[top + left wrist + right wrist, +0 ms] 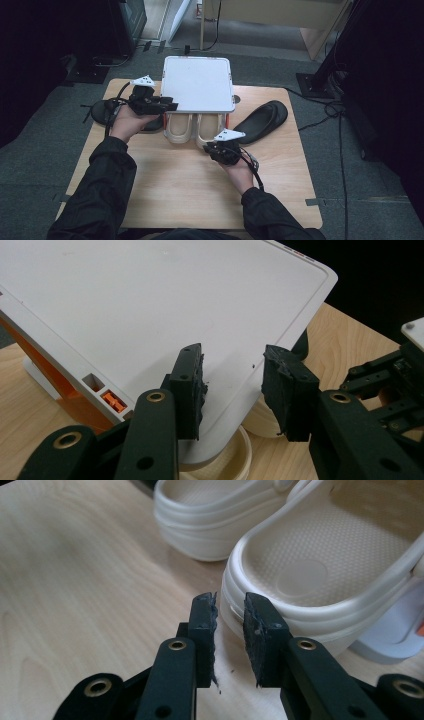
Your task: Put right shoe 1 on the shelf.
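Observation:
A white flat-topped shoe rack [198, 82] stands at the table's far middle, with orange parts under its top [150, 305]. Two cream clogs sit side by side beneath it, heels toward me: the left clog [178, 131] and the right clog [207, 132]. My left gripper [170, 105] hovers at the rack's near left corner, and its jaws [232, 390] stand apart over that corner with nothing pressed between them. My right gripper [216, 147] is at the right clog's heel [320, 570]. Its jaws [230, 630] leave a narrow empty gap, just short of the heel rim.
One black slipper [262, 120] lies right of the rack and another black slipper [100, 111] lies at the table's left edge, behind my left hand. The wooden table [190, 190] is bare in front of the clogs. Cables and dark stands surround the table on the floor.

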### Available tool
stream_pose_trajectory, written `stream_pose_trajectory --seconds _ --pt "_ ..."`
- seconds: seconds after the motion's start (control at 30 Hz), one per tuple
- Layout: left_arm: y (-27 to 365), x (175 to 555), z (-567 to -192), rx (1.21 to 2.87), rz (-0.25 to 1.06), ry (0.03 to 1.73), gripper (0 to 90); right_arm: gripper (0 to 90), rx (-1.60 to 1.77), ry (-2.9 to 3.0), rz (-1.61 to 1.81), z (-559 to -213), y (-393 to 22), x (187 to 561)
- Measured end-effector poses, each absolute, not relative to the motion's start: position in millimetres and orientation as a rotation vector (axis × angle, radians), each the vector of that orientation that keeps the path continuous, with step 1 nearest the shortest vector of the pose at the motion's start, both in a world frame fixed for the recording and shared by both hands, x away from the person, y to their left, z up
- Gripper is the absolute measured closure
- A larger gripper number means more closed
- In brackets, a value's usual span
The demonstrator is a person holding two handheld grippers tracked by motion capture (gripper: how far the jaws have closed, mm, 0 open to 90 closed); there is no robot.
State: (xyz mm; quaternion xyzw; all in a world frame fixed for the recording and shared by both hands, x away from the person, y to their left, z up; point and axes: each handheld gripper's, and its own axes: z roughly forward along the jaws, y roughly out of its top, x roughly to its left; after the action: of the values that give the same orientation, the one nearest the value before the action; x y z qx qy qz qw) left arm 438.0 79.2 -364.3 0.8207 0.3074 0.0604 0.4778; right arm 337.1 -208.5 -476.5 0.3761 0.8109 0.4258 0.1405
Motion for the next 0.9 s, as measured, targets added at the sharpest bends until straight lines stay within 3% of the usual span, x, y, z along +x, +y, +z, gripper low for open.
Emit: stream_pose_trajectory --seconds 0.6,0.9 --pt "81 439 -364 1.996 0.120 0.753 60.1 71.1 1.114 2.324 1.267 -480 -211 357" --pt "81 437 -361 2.013 0.114 0.760 50.1 67.9 1.104 2.367 1.320 -478 -217 355"
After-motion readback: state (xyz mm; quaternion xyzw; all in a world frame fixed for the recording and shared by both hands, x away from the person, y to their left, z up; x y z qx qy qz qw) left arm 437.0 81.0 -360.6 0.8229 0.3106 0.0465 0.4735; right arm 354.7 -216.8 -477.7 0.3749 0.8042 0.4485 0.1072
